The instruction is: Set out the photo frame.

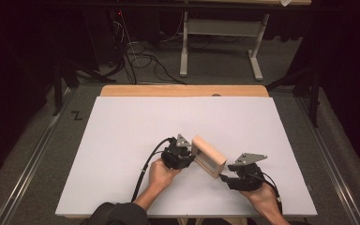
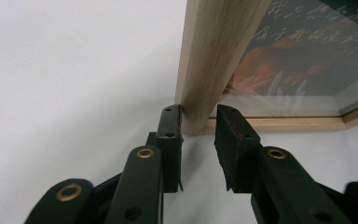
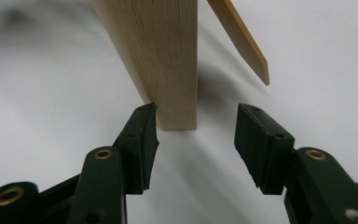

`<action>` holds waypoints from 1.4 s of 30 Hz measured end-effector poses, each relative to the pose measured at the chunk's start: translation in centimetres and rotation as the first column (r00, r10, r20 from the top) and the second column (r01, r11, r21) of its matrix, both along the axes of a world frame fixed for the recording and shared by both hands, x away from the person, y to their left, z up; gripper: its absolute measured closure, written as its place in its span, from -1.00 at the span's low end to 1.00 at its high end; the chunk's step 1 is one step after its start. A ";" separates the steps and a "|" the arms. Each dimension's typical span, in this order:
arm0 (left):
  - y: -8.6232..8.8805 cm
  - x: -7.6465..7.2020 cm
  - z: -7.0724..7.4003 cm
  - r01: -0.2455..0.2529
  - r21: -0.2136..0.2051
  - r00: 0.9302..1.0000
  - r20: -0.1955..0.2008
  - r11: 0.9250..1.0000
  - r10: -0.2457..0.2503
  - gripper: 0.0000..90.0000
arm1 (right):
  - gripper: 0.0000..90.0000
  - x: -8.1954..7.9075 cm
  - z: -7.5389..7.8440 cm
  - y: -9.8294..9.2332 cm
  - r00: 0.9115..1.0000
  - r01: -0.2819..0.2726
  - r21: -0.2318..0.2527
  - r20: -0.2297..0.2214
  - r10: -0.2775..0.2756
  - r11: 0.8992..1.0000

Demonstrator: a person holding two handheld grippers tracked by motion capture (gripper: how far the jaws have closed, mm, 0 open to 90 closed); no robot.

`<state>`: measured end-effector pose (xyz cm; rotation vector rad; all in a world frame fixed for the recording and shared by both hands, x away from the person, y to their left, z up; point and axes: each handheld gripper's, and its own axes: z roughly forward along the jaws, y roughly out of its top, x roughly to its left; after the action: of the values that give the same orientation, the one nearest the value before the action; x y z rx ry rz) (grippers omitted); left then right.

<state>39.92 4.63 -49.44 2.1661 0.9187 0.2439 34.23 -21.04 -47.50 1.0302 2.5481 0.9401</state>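
Wooden picture frame (image 1: 209, 156) stands upright on white board (image 1: 122, 140), near its front edge. Left gripper (image 2: 198, 122) clamped on frame's left corner post. Right gripper (image 3: 196, 123) just off frame's right end, jaws apart, not gripping it.

I am working with one wooden picture frame (image 1: 209, 156) and two grippers: my left gripper (image 1: 191, 156), my right gripper (image 1: 225, 178).

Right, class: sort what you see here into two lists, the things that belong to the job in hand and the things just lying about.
In the job:
- wooden picture frame, standing on edge
- left gripper, at one end of it
- right gripper, open at the other end
- white board under it

Lying about:
- cables on the floor
- white stand behind the table
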 end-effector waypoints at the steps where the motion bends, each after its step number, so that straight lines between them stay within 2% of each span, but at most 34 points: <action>1: 0.0 0.0 0.0 0.001 0.000 1.000 -0.001 1.000 -0.001 0.58 | 0.08 -0.1 0.0 0.0 1.000 -0.001 0.001 -0.002 0.001 1.000; 7: -0.1 0.2 0.0 0.001 0.007 1.000 0.006 1.000 -0.001 0.58 | 0.05 -0.8 0.1 0.8 1.000 -0.011 -0.005 0.007 0.011 1.000; 15: -0.3 0.3 0.2 0.008 -0.002 1.000 0.014 1.000 -0.008 0.53 | 0.07 -0.2 0.1 1.8 1.000 0.007 -0.007 0.029 -0.007 1.000; 27: -0.5 -0.3 0.3 0.045 -0.013 0.999 -0.001 0.999 -0.045 0.57 | 0.11 0.2 -0.1 1.1 1.000 0.015 -0.008 0.028 -0.014 1.000; 31: -1.0 -0.8 0.4 0.080 -0.010 0.997 -0.007 0.997 -0.080 0.59 | 0.14 0.5 0.0 0.7 0.999 0.031 -0.012 0.031 -0.030 0.999; 42: -1.9 -2.0 0.5 0.129 -0.025 0.991 -0.027 0.991 -0.130 0.59 | 0.13 0.8 -0.1 -0.7 0.997 0.057 -0.005 0.042 -0.057 0.998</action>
<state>37.92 2.76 -48.89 2.2026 0.7893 0.1383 35.02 -21.78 -47.58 1.0637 2.4726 0.9283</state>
